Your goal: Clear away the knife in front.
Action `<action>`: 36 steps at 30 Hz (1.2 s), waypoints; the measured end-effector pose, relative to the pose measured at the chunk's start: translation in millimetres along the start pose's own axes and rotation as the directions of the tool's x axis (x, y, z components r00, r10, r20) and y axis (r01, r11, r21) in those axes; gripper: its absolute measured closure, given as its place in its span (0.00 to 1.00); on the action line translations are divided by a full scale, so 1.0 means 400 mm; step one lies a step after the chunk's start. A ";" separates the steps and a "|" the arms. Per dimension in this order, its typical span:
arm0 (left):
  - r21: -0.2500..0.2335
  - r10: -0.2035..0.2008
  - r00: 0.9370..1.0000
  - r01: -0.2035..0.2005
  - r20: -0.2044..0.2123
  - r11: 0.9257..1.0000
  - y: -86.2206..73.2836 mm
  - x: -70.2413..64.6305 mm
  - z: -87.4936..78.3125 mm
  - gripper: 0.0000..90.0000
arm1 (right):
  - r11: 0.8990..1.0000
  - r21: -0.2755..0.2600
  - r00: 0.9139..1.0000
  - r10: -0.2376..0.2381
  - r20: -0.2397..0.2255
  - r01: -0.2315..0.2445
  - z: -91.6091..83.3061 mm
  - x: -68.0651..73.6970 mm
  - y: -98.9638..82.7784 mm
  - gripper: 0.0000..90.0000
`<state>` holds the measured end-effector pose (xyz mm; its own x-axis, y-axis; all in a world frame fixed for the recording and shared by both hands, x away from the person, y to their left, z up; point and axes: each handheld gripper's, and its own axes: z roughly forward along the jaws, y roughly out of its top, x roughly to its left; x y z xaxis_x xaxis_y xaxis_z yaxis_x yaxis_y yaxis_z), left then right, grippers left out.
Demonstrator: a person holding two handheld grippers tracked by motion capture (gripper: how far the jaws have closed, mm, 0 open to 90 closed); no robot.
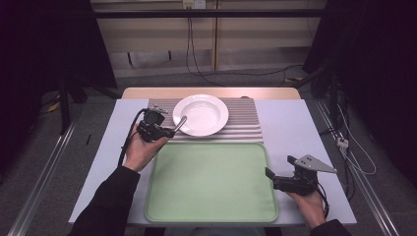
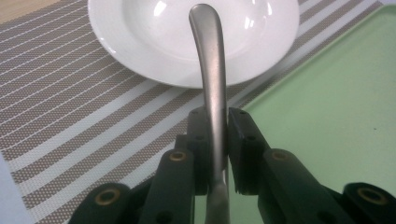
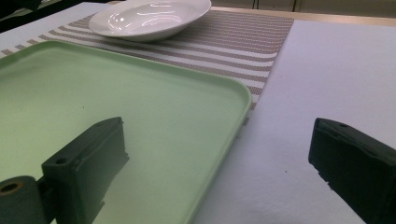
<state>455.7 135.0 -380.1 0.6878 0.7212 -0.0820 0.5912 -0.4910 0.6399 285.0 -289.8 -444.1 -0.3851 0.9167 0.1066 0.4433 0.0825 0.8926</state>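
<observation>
Left gripper view looks along the left tool [image 2: 217, 135], whose two black jaws are pressed onto a metal utensil handle [image 2: 212, 70], pinching it between the pads. The handle rises from the jaws and curves up in front of the white plate [image 2: 140, 51], its rounded end over the plate's bowl. The plate sits on a striped placemat [image 2: 70, 107], and the green tray [image 2: 336, 93] lies just beside the mat.

From the high view, the left tool [image 1: 164, 132] is held above the mat's near left corner, at the plate's left rim, with the handle [image 1: 180, 123] pointing toward the plate [image 1: 200, 114].

The right tool [image 3: 219, 163] has its jaws spread wide with nothing between them, hanging over the tray's right edge [image 3: 233, 135] and the pale tabletop [image 3: 327, 70], well apart from the plate.
</observation>
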 end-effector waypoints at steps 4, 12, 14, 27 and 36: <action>0.006 0.017 1.000 -0.017 0.003 1.000 -0.003 -0.026 -0.001 0.89 | 1.000 0.000 1.000 0.000 0.000 0.000 0.000 0.000 0.000 0.05; 0.029 0.043 0.999 -0.044 0.033 0.999 -0.006 -0.073 0.011 0.89 | 1.000 0.000 1.000 -0.004 0.001 0.004 0.001 0.000 0.001 0.05; 0.031 0.047 0.998 -0.048 0.039 0.998 -0.009 -0.083 0.014 0.89 | 1.000 0.003 1.000 -0.005 0.000 0.005 0.002 0.000 0.001 0.05; 0.076 0.018 0.998 -0.022 0.055 0.997 -0.042 -0.131 0.044 0.89 | 1.000 0.002 1.000 -0.012 -0.004 0.012 0.003 0.003 0.002 0.05; 0.139 0.012 0.998 -0.021 0.066 0.990 -0.073 -0.166 0.076 0.89 | 1.000 0.003 1.000 -0.020 -0.007 0.020 0.003 0.005 0.003 0.05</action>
<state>405.7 86.3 -416.5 0.7212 0.6814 -0.1244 0.6291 -0.5693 0.5293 285.6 -287.4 -443.3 -0.3992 0.9122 0.0920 0.4383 0.1018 0.8930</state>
